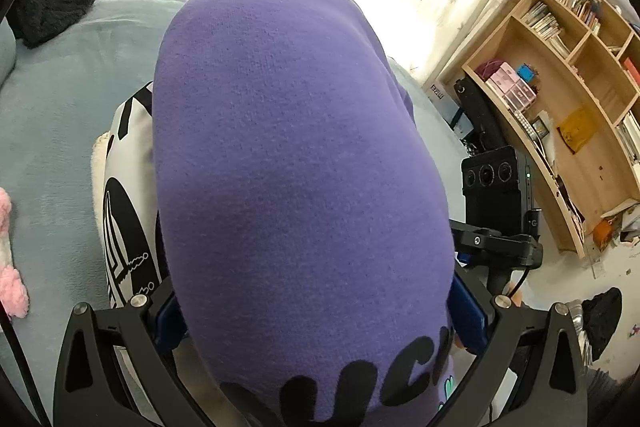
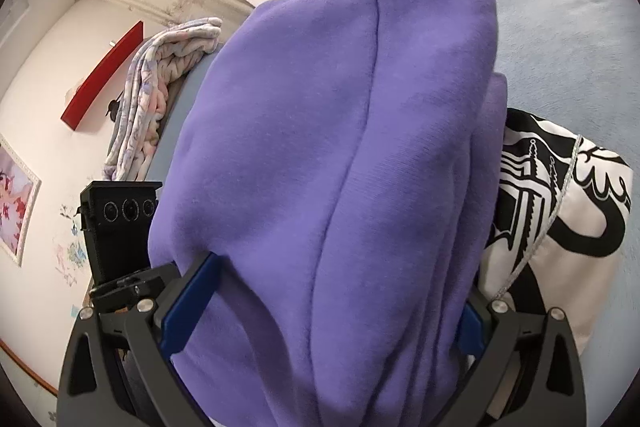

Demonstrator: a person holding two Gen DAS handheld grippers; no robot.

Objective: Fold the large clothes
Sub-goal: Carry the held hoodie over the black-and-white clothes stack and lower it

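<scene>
A folded purple sweatshirt [image 1: 296, 155] with black lettering fills both views. It bulges up between the blue pads [image 1: 468, 311] of my left gripper [image 1: 320, 319], which is shut on one end of the bundle. My right gripper [image 2: 332, 311] is shut on the other end, its blue pads [image 2: 192, 303] pressed into the cloth [image 2: 340, 147]. Below the sweatshirt lies a white garment with black print [image 1: 128, 227] [image 2: 560, 207], on a blue-grey bed cover [image 1: 60, 107] [image 2: 560, 27]. Whether the sweatshirt touches it is hidden.
A black fluffy cloth [image 1: 52, 7] lies at the bed's far corner and a pink plush [image 1: 12, 279] at its left edge. A wooden bookshelf [image 1: 560, 87] stands off the bed. A folded floral quilt [image 2: 160, 75] rests near a red wall shelf [image 2: 104, 75].
</scene>
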